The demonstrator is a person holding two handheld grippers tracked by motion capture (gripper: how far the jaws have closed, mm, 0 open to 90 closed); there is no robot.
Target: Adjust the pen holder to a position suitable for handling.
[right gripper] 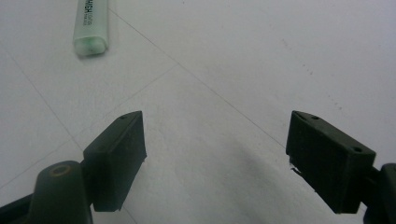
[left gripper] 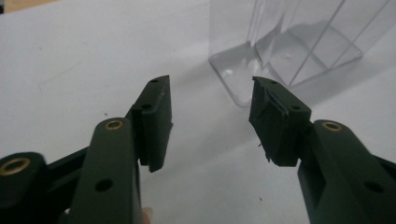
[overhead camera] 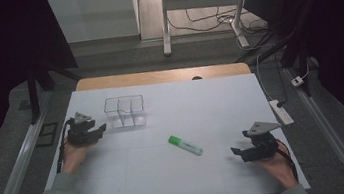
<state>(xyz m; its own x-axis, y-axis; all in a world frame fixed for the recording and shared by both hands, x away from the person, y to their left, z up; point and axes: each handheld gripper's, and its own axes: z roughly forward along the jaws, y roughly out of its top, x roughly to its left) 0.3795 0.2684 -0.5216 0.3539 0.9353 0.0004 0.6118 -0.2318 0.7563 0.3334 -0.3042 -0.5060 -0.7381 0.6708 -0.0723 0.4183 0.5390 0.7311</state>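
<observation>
A green highlighter [overhead camera: 185, 145] lies on the white table sheet [overhead camera: 180, 176], slanted, near the middle. A clear plastic container [overhead camera: 125, 111] with dividers stands at the back left, with nothing in it that I can make out. My left gripper [overhead camera: 98, 131] rests just left of the container, open, nothing between its jaws. In the left gripper view the container [left gripper: 289, 46] sits close ahead of the left gripper [left gripper: 210, 121]. My right gripper [overhead camera: 236, 152] is at the front right, open and holding nothing. In the right gripper view the highlighter [right gripper: 91, 25] lies ahead and to the left of the right gripper [right gripper: 215, 158].
A wooden table edge [overhead camera: 162, 75] shows beyond the sheet. A white power strip [overhead camera: 281, 111] lies on the floor just off the right side. Desk legs [overhead camera: 165, 22] and cables stand farther back. Metal rails run along both sides.
</observation>
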